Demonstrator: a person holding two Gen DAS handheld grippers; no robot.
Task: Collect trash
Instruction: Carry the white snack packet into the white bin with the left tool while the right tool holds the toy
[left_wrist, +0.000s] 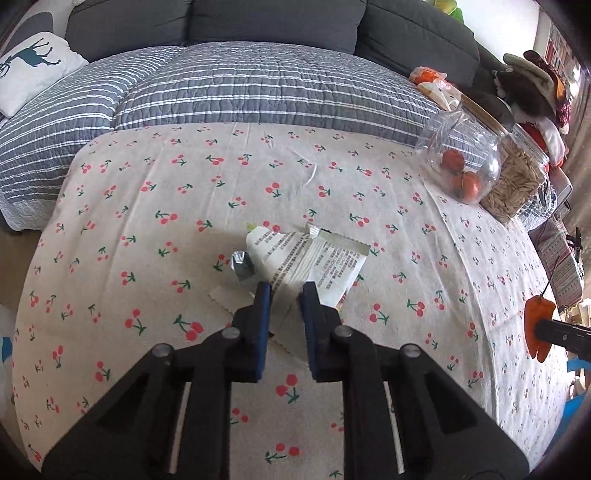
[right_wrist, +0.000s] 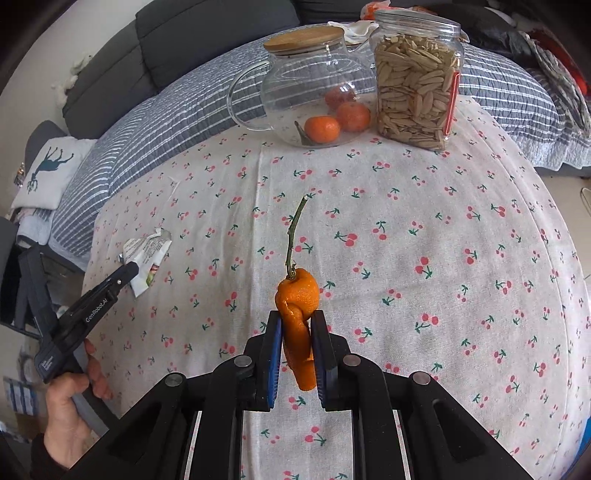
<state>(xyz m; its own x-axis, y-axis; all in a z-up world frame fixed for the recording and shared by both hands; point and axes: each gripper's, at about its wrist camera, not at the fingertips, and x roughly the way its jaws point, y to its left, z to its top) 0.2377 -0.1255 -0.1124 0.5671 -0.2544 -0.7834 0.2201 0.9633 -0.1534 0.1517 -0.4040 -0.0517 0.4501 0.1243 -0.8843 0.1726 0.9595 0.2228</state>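
A: Upper centre, right wrist view?
B: A glass teapot with a wooden lid, holding mandarins; just right, a seed jar.
A: Beneath them?
B: A cherry-print cloth; behind, a striped quilt; upper left, a deer pillow.

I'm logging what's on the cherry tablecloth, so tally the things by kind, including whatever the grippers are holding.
Snack wrappers: 1
Orange peels: 1
Whole tangerines: 3, inside the pot
Glass pots: 1
Seed jars: 1
Total: 7
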